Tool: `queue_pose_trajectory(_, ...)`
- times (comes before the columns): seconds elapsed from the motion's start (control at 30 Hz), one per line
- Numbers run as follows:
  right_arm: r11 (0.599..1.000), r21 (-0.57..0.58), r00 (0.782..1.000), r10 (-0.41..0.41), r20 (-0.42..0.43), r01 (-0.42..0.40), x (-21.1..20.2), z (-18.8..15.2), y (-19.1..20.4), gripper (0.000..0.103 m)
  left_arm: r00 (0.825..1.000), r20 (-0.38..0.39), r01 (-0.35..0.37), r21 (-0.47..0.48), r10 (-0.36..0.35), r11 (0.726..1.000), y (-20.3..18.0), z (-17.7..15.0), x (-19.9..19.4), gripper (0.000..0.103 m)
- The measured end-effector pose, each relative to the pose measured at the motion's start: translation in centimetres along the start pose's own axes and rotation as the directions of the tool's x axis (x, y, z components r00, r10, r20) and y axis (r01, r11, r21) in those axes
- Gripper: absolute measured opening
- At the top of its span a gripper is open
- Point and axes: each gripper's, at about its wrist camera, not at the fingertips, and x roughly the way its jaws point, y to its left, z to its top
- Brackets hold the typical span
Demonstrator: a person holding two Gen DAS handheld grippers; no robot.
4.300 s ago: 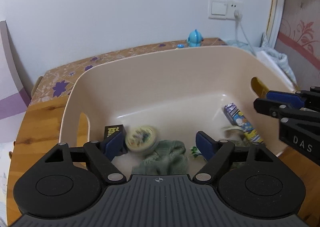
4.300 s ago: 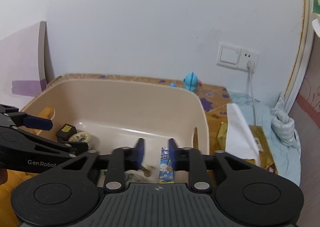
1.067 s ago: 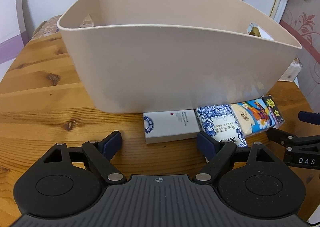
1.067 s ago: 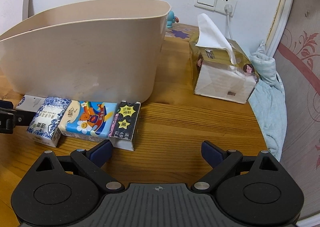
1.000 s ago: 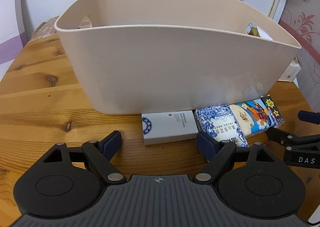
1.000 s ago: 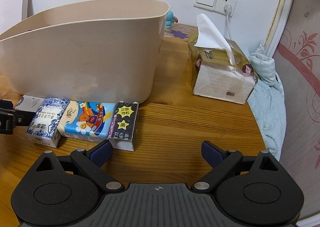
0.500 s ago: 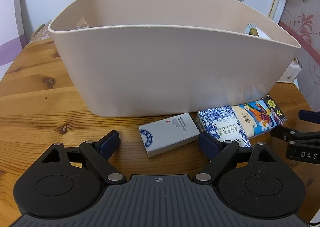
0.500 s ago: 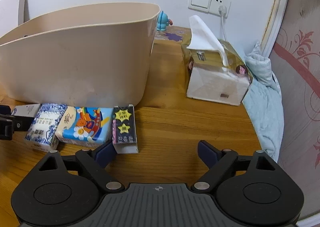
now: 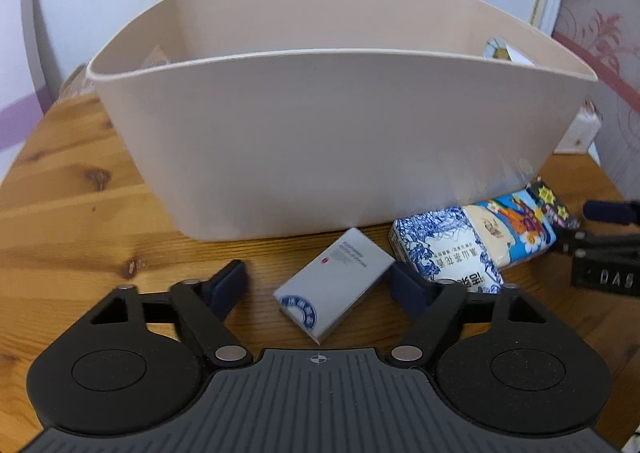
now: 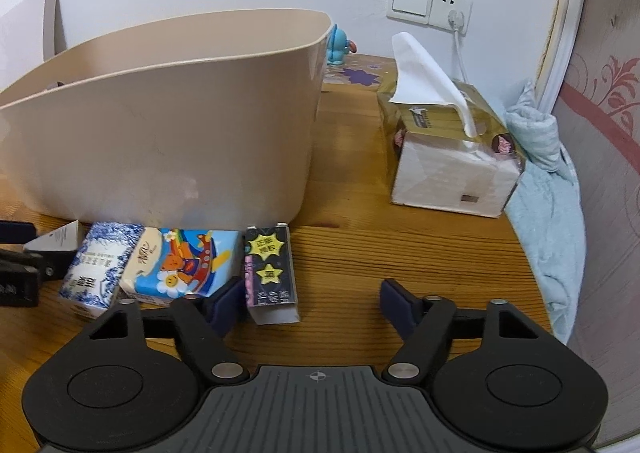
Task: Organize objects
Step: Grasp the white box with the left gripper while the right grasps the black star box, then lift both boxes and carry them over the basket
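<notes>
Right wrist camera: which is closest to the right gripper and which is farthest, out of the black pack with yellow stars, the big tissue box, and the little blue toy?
From the right gripper:
1. Black pack with yellow stars, just beside the left of its jaws.
2. Big tissue box, farther back on the right.
3. Little blue toy, farthest, by the wall behind the beige tub.
</notes>
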Motion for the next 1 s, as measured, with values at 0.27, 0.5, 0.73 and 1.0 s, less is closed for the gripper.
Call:
queue_pose_trajectory(0.27, 0.999, -0.004, 0.999, 0.034, -0.004, -0.034, -0.4, 0.1, 0.7, 0.037, 1.000, 0.011, 0.021, 0.015, -0.021, 1.000, 0.0, -0.1, -0.6, 0.047)
queue_pose_trajectory(0.5, 0.999, -0.023, 0.999, 0.041, -0.005, -0.041, -1.0, -0.4, 1.4, 0.024, 0.999, 0.021, 0.029, 0.020, -0.029, 0.999, 0.3, -0.4, -0.9, 0.032)
queue_pose_trajectory(0.73, 0.999, -0.016, 0.999, 0.048, -0.011, -0.048, -2.0, -0.8, 1.7, 0.024, 0.999, 0.021, 0.036, 0.024, -0.037, 0.999, 0.7, -0.7, -1.1, 0.031)
queue_pose_trajectory(1.0, 0.999, -0.014, 0.999, 0.044, 0.030, -0.044, -4.4, -0.7, 1.7, 0.024, 0.998, 0.047, 0.042, 0.020, -0.043, 0.999, 1.7, -1.2, -2.6, 0.031)
